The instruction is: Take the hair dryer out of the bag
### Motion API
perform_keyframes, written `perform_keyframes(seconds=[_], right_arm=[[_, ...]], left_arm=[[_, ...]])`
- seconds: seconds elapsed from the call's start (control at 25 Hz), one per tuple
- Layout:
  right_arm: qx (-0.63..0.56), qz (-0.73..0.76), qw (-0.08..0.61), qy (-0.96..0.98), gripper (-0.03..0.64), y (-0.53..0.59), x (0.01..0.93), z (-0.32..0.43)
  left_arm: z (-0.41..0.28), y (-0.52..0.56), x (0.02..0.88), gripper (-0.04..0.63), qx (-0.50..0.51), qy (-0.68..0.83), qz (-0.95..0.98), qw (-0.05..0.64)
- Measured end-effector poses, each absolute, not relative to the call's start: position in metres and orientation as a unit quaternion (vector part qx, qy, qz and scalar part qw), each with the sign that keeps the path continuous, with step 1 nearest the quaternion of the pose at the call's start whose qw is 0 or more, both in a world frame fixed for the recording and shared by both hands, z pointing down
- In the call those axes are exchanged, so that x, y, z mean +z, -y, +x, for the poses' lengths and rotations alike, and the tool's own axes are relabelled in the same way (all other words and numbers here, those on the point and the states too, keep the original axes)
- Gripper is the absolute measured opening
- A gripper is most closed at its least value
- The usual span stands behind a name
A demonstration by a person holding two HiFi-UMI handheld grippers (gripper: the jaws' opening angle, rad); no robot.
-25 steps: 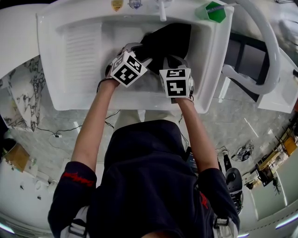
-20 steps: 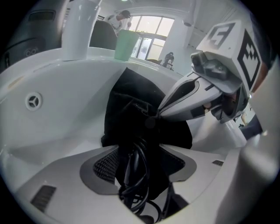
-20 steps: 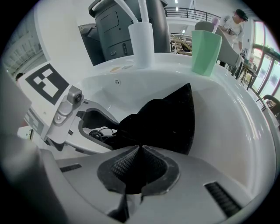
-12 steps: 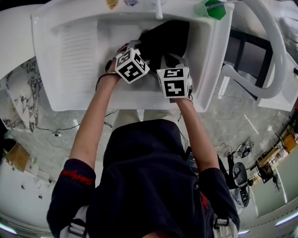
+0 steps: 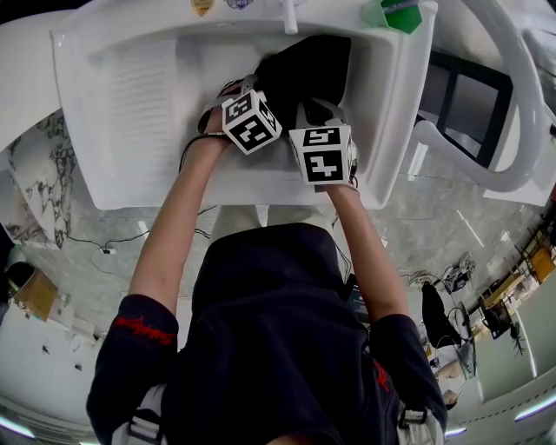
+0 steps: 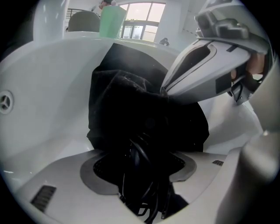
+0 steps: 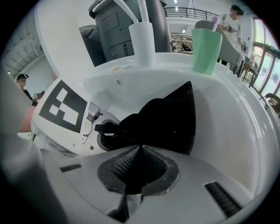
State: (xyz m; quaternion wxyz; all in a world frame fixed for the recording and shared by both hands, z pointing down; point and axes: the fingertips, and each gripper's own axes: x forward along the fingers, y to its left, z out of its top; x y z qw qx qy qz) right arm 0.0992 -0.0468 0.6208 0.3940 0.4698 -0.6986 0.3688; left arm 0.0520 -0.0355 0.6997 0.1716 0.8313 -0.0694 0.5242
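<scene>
the black bag (image 5: 311, 63) lies in the white sink (image 5: 143, 96), bunched against the far wall below a green cup (image 5: 396, 17) on the rim. compared with a second ago, the left gripper (image 5: 250, 90) has pushed a little further in towards the bag's mouth, and its marker cube has rolled, so a different corner now faces the camera. its jaws have just been opening and now stand wide. between them, in the left gripper view, sits a bundle of black looped cord (image 6: 141, 173) at the bag's opening. the pads flank the cord, but i cannot tell whether either touches it.

the right gripper (image 7: 139, 151) has not shifted between the frames. its jaws are pressed together on a fold of the bag's fabric, pinching the edge and holding it up in a peak. from the left gripper view its white body comes in from the upper right and meets the cloth at the rim of the bag.

the hair dryer's body cannot be made out in the dark opening. only the cord shows, still inside the bag. the person's two forearms reach over the near rim of the sink much as before, the left one set slightly further forward.
</scene>
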Motion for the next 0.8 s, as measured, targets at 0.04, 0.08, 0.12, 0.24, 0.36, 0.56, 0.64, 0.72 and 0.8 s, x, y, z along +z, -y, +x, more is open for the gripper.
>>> perform_keyframes(seconds=[0.04,0.08,0.12,0.24,0.36,0.56,0.64,0.72,0.8], right_arm=[[0.370,0.470,0.393,0.698,0.042,0.0468,0.6208,0.0993],[0.371,0.470,0.392,0.698,0.041,0.0469,0.6208,0.0993],[0.371,0.470,0.391,0.698,0.042,0.0469,0.6208,0.0993],[0.373,0.470,0.390,0.699,0.043,0.0471,0.6213,0.0991],[0.374,0.470,0.389,0.698,0.042,0.0472,0.6215,0.0990],[0.377,0.469,0.388,0.698,0.043,0.0470,0.6217,0.0986],[0.377,0.468,0.388,0.698,0.043,0.0468,0.6219,0.0984],[0.377,0.469,0.389,0.698,0.043,0.0467,0.6221,0.0985],[0.377,0.469,0.389,0.697,0.043,0.0469,0.6222,0.0985]], left_arm=[[0.0518,0.0354,0.7004,0.273,0.526,0.069,0.830,0.172],[0.0517,0.0353,0.7009,0.273,0.528,0.069,0.829,0.172],[0.0517,0.0351,0.7014,0.273,0.530,0.069,0.828,0.172],[0.0513,0.0351,0.7028,0.273,0.534,0.068,0.825,0.170],[0.0509,0.0355,0.7035,0.273,0.539,0.069,0.823,0.165],[0.0514,0.0320,0.7031,0.239,0.543,0.055,0.824,0.154],[0.0515,0.0305,0.7031,0.229,0.546,0.052,0.823,0.148],[0.0517,0.0296,0.7031,0.224,0.547,0.051,0.823,0.147],[0.0519,0.0299,0.7024,0.222,0.546,0.052,0.823,0.147]])
